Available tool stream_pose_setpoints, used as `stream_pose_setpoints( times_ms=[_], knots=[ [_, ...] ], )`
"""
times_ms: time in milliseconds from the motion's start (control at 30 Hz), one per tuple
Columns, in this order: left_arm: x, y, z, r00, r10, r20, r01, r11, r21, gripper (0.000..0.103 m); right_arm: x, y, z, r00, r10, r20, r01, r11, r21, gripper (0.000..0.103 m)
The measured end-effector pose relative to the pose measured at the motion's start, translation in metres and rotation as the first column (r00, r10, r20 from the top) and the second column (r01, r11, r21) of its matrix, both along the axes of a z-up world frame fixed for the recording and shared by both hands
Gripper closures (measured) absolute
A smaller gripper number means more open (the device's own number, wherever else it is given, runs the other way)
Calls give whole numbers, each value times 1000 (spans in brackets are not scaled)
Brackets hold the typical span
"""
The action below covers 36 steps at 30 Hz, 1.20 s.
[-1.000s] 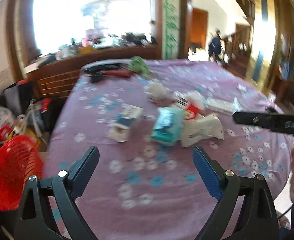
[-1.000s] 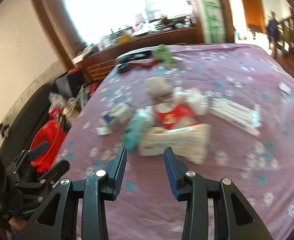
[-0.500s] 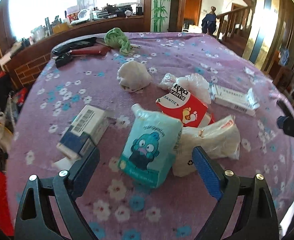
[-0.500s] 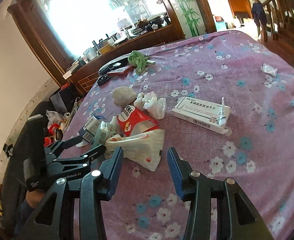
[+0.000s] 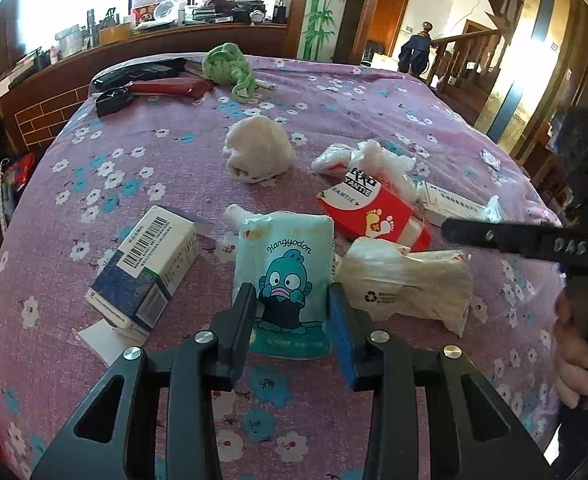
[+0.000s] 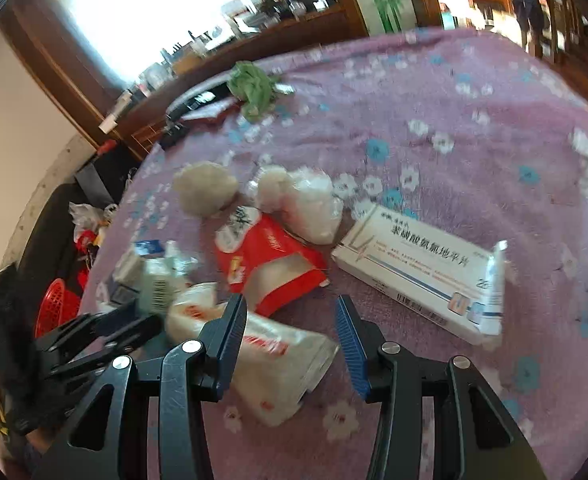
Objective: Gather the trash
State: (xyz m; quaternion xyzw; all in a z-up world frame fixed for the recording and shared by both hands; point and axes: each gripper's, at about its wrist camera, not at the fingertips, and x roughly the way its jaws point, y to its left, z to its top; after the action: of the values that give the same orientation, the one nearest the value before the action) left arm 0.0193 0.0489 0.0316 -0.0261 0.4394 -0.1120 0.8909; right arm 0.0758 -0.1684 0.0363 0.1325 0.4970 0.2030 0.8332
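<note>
ITEM 1 – teal tissue pack (image 5: 286, 276), cartoon fish print. Lies flat on purple floral cloth (image 5: 333, 92), lower half between the fingers of the left gripper (image 5: 292, 322). Jaws closing; both pads look pressed on the pack's side edges. Pinch sits low on the pack, so the top may droop on lifting.

ITEM 2 – white plastic bag (image 6: 278, 360), red print, recycling mark. Directly ahead of the right gripper (image 6: 292, 344), one end between the fingers. Jaws part-spread, no contact visible; view blurred.

ITEM 3 – blue/white carton (image 5: 146, 272), w/ barcode. Just left of left gripper, apart from it.

ITEM 4 – red torn box (image 5: 369, 212). Beyond both grippers, touching the bag.

ITEM 5 – long white medicine box (image 6: 417, 276), small tube leaning on it. Right of right gripper, apart.

ITEM 6 – white wads (image 5: 260, 150), farther ahead. Green cloth (image 5: 230, 66) at far edge; prob. not trash.

ITEM 7 – red basket (image 6: 54, 308), off table edge, far left of right gripper. Likely drop point.

HANDLING NOTES (judgement): finish left squeeze before lifting; pack is soft, so firm grip, lift straight up to clear the carton and bag alongside. Right: settle first, push deeper over the bag, then close – thin film slips and trails.
</note>
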Motion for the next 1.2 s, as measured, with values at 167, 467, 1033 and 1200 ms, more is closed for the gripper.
stream_pose_setpoints(
  times_ms=[167, 467, 1033, 1200],
  knots=[
    [6, 5, -2, 999, 36, -4, -36, 999, 24, 39, -18, 10, -6, 993, 107, -44, -106, 994, 34, 53],
    [20, 4, -16, 996, 70, -50, -68, 997, 38, 60, -67, 28, 15, 970, 235, 63, -226, 967, -117, 52],
    [-88, 9, 11, 980, 127, 152, -137, 989, 61, 65, -64, 86, -14, 937, 337, 97, -285, 893, -347, 53],
    [-108, 12, 6, 962, 177, 207, -201, 975, 96, 65, -81, 90, -8, 942, 302, 145, -235, 904, -357, 66]
  ],
)
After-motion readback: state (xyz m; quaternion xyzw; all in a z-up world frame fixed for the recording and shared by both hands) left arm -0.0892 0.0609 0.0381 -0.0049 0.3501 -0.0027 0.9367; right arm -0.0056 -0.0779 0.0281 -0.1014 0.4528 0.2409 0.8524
